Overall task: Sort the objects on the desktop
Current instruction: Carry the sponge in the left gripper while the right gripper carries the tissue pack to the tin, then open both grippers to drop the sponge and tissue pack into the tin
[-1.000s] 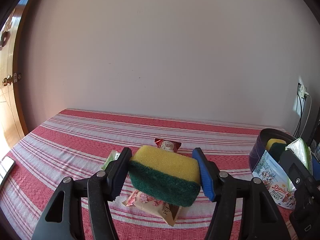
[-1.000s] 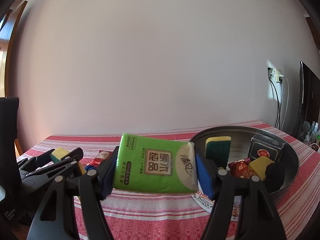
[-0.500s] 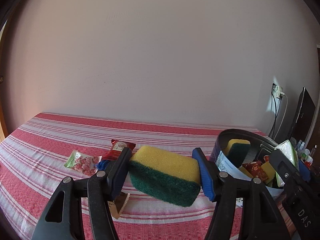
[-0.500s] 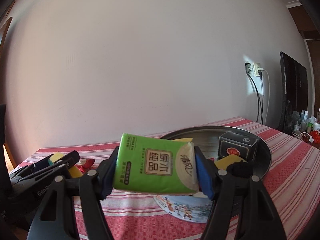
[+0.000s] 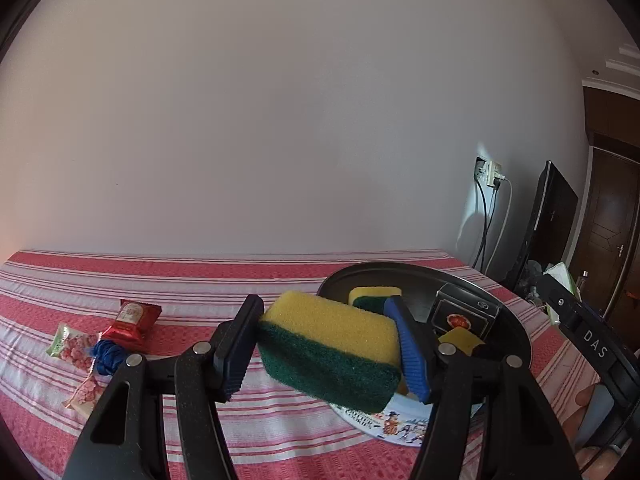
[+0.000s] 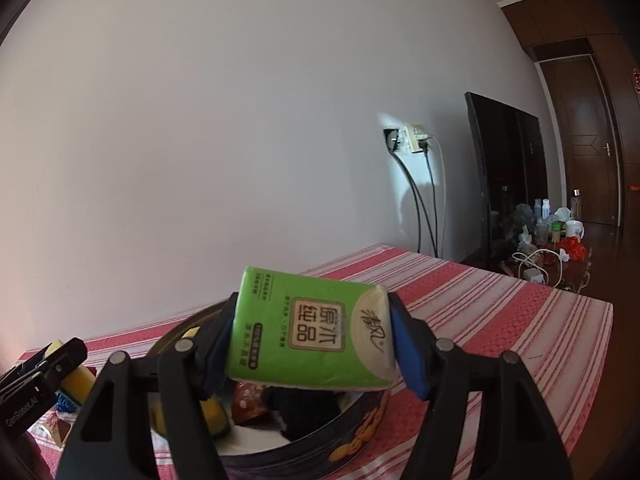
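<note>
My left gripper is shut on a yellow and green sponge, held above the striped cloth at the left edge of the round cookie tin. The tin holds another sponge, a black box and other items. My right gripper is shut on a green tissue pack, held right over the tin. The left gripper shows at the left of the right wrist view, and the right one at the right of the left wrist view.
On the red striped tablecloth left of the tin lie a red snack packet, pink-patterned packets and a blue yarn bundle. A wall socket with cables and a dark monitor stand at the right.
Both grippers have swung right with their loads. The sponge is now at the tin's left edge and the tissue pack is over the tin. The loose packets have slid left in view.
</note>
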The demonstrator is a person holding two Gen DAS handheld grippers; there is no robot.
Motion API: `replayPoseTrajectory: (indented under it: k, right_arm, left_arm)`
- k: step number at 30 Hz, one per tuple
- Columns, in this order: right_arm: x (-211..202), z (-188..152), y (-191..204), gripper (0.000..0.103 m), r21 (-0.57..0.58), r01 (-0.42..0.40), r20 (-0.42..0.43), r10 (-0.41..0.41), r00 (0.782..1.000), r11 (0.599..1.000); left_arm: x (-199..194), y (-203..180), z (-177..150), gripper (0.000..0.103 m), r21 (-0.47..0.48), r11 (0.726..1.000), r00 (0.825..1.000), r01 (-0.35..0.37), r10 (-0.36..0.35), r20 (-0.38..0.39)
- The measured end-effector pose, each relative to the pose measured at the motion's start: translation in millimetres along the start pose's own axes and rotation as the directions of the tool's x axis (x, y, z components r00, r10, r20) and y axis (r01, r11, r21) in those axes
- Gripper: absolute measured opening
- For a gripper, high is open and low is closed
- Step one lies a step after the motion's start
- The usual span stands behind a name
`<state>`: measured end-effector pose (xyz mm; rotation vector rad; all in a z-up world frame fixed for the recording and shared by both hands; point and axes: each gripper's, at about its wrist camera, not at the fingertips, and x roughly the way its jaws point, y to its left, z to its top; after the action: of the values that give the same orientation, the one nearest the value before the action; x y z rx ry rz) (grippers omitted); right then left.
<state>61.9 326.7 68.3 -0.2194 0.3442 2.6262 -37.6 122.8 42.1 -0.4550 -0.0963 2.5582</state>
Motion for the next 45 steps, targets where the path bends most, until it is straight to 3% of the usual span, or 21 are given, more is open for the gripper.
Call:
replayPoseTrajectory:
  k: [9, 17, 20, 22, 24, 27, 30, 34, 45]
  right_arm:
    - [43, 17, -13, 0.07, -0.051, 0.047, -0.008, -0.047, 0.999, 0.998]
    - [82, 12, -16, 0.07, -0.078, 0.07, -0.059, -0.075, 0.995, 0.994]
    - [88, 6, -16, 0.072, -0.079, 0.04, -0.074, -0.046, 0.996, 0.996]
    - [88, 4, -16, 0.081, -0.09, 0.041, -0.064, -0.047, 0.997, 0.995]
    - [83, 4, -18, 0.092, -0.085, 0.061, -0.027, -0.063, 0.998, 0.994]
    - [75, 7, -20, 0.095, -0.066, 0.056, 0.017, -0.055, 0.998, 0.996]
    - [67, 9, -22, 0.099, -0.054, 0.063, 0.059, -0.06, 0.997, 0.997]
    - [61, 12, -24, 0.103, -0.038, 0.069, 0.093, -0.065, 0.994, 0.997]
    - [58, 11, -25, 0.103, -0.011, 0.051, 0.077, -0.05, 0.996, 0.999]
  left_arm:
    - [33, -46, 13, 0.065, 0.042, 0.997, 0.998, 0.059, -0.058, -0.036]
    - [73, -65, 4, 0.065, 0.072, 0.997, 0.994, -0.003, 0.011, -0.107]
    - [88, -70, -2, 0.067, 0.089, 0.995, 0.991, -0.035, 0.045, -0.123]
    - [93, -68, -7, 0.081, 0.083, 0.996, 0.989, -0.036, 0.047, -0.143]
    - [95, -65, -12, 0.089, 0.087, 0.995, 0.985, -0.044, 0.057, -0.163]
    - [91, -66, -11, 0.09, 0.108, 0.993, 0.986, -0.056, 0.072, -0.15]
    - [83, -65, -12, 0.098, 0.108, 0.991, 0.99, -0.078, 0.09, -0.111]
    - [80, -65, -12, 0.099, 0.114, 0.99, 0.992, -0.081, 0.091, -0.089]
    - [93, -65, -12, 0.1, 0.127, 0.988, 0.989, -0.084, 0.099, -0.112]
